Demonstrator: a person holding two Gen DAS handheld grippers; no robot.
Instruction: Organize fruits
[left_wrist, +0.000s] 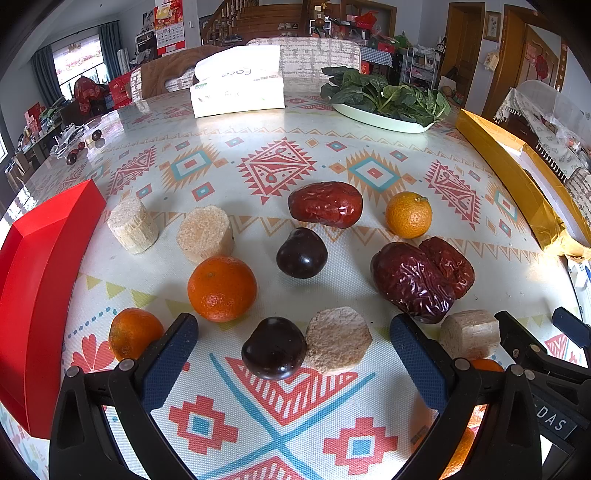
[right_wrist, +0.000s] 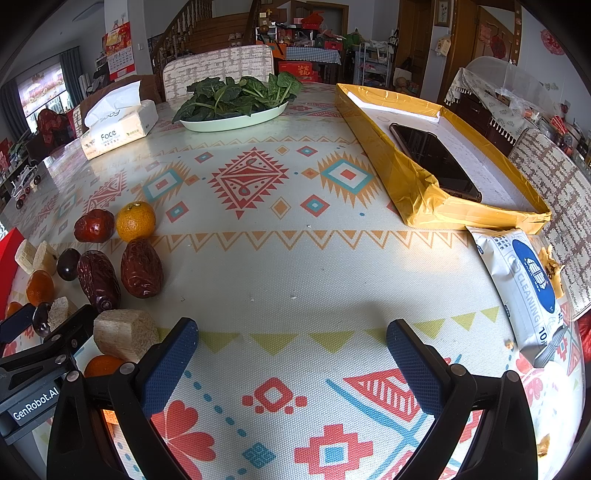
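Left gripper (left_wrist: 293, 356): fingers spread, dark plum (left_wrist: 274, 349) between, untouched.
Right gripper (right_wrist: 291, 356): spread, empty, over bare tablecloth (right_wrist: 295, 258).
Dates (right_wrist: 141, 267): long axes toward table's far edge.

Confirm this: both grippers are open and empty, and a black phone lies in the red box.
Wrong box. The right wrist view shows the black phone lying in the yellow taped cardboard box, not the red one. Both the left gripper and right gripper are open and empty.

Wooden staircase (left_wrist: 266, 18), curtained window (left_wrist: 79, 59), brown doors (right_wrist: 417, 40) behind.
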